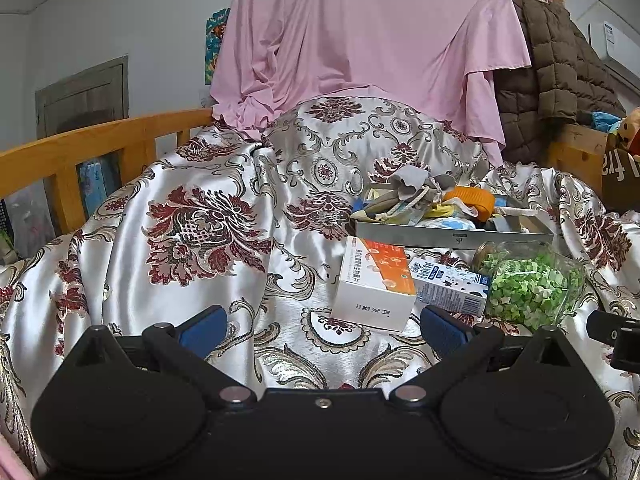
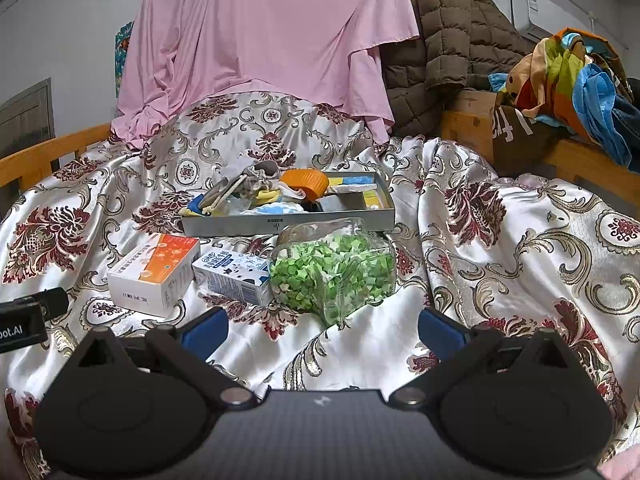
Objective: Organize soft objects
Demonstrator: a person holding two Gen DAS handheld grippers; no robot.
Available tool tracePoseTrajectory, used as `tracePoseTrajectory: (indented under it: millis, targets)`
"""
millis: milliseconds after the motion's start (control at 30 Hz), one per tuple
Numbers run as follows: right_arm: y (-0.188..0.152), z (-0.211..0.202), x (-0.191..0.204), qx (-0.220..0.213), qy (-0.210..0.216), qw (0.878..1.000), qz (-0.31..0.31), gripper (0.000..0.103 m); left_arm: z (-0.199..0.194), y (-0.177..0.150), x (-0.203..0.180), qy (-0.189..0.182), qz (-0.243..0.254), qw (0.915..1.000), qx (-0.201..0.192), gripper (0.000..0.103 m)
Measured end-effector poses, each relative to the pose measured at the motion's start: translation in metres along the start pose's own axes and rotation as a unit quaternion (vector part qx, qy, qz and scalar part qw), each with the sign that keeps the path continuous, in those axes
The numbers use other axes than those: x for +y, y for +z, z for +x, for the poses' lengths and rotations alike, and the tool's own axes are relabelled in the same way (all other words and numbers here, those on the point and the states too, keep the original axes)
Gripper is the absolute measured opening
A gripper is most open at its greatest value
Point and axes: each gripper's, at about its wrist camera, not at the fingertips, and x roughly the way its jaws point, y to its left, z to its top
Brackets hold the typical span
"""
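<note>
A: Why parked so low, both claws?

B: Probably staging. Left gripper (image 1: 324, 330) spread wide, holding nothing, hovering over the satin bedspread (image 1: 192, 216); right gripper (image 2: 323, 330) likewise wide and empty.

A: And the soft things?

B: Heaped in the grey tray (image 2: 288, 224), at 12 o'clock from the right claw, at 1 o'clock from the left. Grey cloth (image 2: 256, 174), rolled fabric, an orange cup (image 2: 306, 182) among them. Looks limp, tangled, easily snagged.

A: In front of the tray?

B: Orange-and-white box (image 2: 154, 274), milk carton (image 2: 234, 276), jar of green paper stars (image 2: 334, 270), side by side, touching. Likely rigid, so left outside.
</note>
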Motion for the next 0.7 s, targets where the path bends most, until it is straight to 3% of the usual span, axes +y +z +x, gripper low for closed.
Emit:
tracePoseTrajectory:
  millis: [700]
  targets:
    - [0.0005,0.0004,-0.0002,0.002,0.000,1.000,0.000,0.103,0.0006,-0.0013,-0.0012,-0.004,0.006,1.0000,0.002,0.102]
